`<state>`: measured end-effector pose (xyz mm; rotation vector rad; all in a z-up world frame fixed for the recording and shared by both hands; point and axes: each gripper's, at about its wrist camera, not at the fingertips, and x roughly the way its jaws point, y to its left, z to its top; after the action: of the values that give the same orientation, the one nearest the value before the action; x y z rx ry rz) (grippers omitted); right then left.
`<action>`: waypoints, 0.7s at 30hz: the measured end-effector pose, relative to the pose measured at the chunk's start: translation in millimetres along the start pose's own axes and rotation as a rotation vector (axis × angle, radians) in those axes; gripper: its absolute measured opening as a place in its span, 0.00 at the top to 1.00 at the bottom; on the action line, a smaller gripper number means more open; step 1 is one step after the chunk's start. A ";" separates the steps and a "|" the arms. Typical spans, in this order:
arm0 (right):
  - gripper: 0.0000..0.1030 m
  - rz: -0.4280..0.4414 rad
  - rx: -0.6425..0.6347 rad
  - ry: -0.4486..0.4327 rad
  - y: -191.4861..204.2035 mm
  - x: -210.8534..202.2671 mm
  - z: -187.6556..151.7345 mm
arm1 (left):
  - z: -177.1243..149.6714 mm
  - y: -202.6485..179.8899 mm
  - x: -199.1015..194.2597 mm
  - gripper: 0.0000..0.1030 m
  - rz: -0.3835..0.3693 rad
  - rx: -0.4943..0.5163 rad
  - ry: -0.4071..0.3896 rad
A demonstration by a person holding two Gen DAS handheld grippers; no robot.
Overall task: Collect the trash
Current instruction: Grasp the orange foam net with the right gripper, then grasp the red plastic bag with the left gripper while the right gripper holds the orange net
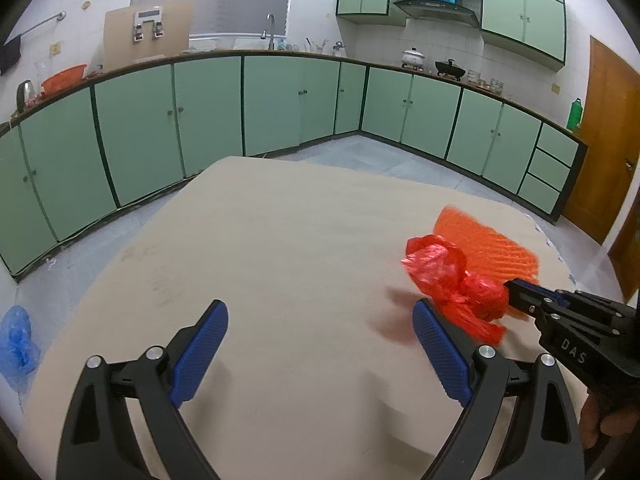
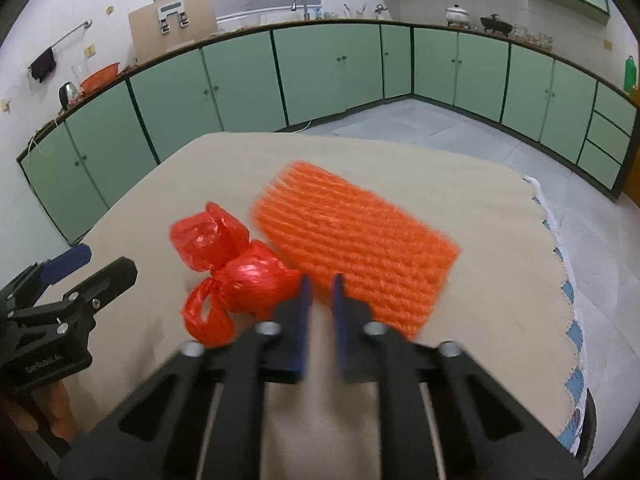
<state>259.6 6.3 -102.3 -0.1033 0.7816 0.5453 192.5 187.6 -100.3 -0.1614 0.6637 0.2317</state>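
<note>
A knotted red plastic bag [image 1: 452,276] [image 2: 236,268] lies on the beige-covered table [image 1: 280,248] [image 2: 208,184]. Just behind it on the right lies an orange foam net [image 1: 488,244] [image 2: 356,236]. My right gripper [image 2: 322,280] [image 1: 514,286] has its fingers nearly together, its tips at the net's near edge, right beside the bag's round knot. The blur hides whether anything is pinched. My left gripper [image 1: 320,306] [image 2: 100,260] stands wide open over bare cloth, left of the bag, with its right finger [image 1: 436,344] close to the bag's loose tail.
A crumpled blue plastic bag [image 1: 16,340] lies on the floor left of the table. The table's right edge shows a blue-and-white fringe [image 2: 568,292]. Green cabinets [image 1: 208,112] run along the far walls, and a brown door [image 1: 608,140] stands at the right.
</note>
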 end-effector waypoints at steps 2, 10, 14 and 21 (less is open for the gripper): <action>0.96 0.005 0.004 -0.010 -0.3 -3.9 0.2 | 0.3 -1.5 0.7 0.11 -0.002 0.005 0.001; 0.61 -0.043 0.066 -0.052 -18.1 -19.8 0.3 | 2.6 -3.0 1.7 0.11 -0.013 0.008 0.004; 0.47 -0.081 0.104 -0.043 -35.6 -12.0 2.1 | 2.7 -5.9 0.9 0.11 -0.025 0.017 0.002; 0.39 -0.085 0.124 0.066 -43.6 18.8 -0.1 | 4.1 -13.9 4.1 0.11 -0.034 0.025 0.011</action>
<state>292.3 -23.1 -120.2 -0.0402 0.8699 0.4132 201.7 175.7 -98.7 -0.1499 0.6738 0.1901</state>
